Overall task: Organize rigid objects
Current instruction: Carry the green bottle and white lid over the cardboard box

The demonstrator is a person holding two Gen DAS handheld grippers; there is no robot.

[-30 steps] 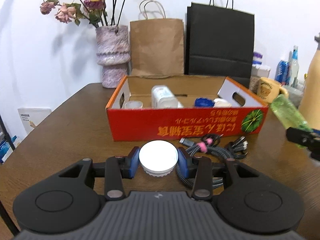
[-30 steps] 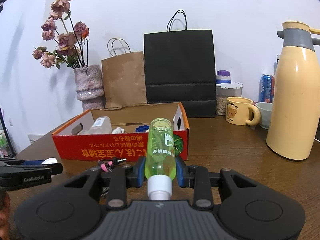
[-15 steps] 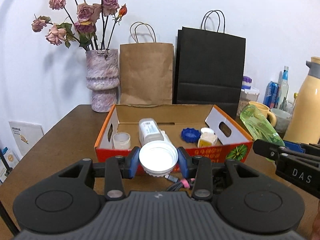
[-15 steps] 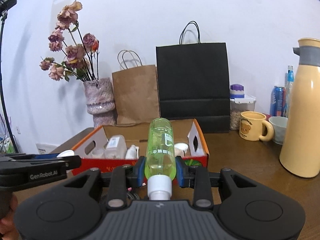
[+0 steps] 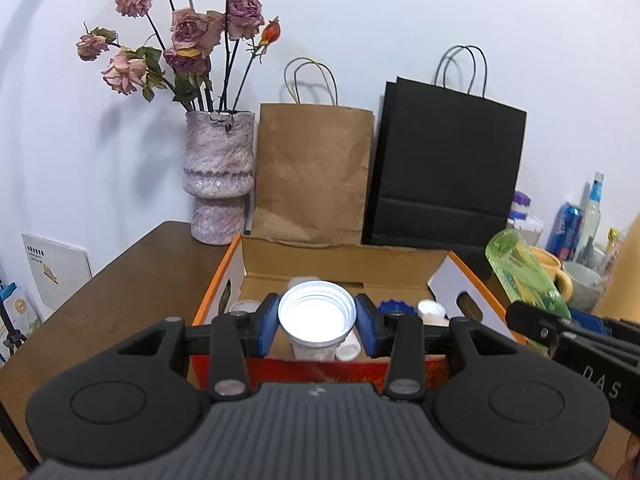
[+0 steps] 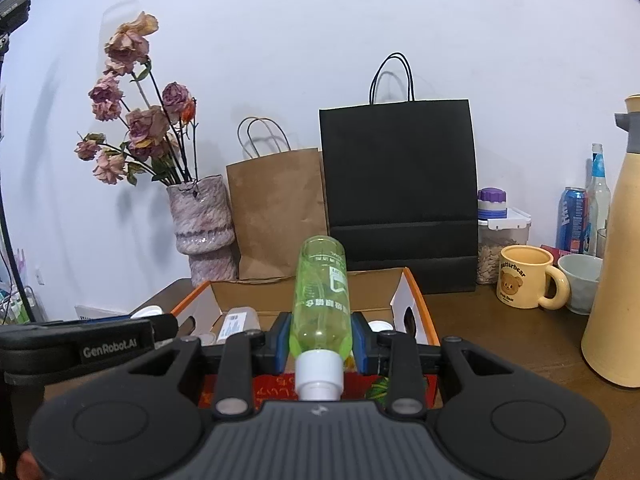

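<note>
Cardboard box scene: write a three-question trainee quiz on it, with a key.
1. True or false: the right gripper grips the green bottle with its white cap toward the camera.
2. What does the left gripper hold?
A. a white jar
B. a mug
C. a can
3. Fill in: behind the cardboard box stand a brown bag and a ___ bag.

Key: 1 true; 2 A; 3 black.
</note>
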